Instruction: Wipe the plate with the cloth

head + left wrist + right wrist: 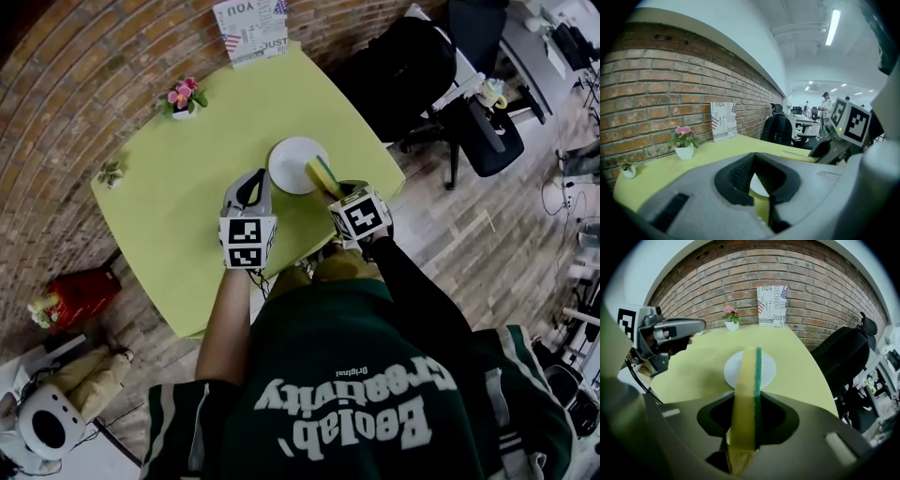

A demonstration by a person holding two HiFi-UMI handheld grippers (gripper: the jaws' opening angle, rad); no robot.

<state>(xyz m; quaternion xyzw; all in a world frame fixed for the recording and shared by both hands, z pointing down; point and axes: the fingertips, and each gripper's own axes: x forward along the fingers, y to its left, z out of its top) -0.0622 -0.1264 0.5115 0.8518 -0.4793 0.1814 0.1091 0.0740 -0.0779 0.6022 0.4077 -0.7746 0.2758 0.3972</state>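
while the cloth (749,376), a yellow pad with a green face, was held clamped on edge in the right tool (746,399), its far end was seen at the rim of the white plate (292,161) on the green bench (178,216). the left tool (757,171) was drawn narrow and empty nearby. wiping was judged about to start: the cloth would need to be pressed down and swept across.

White plate (291,159), yellow-and-green cloth (746,394), lime-green table (178,216), red-brown brick wall (717,277), pink flowers (182,94)
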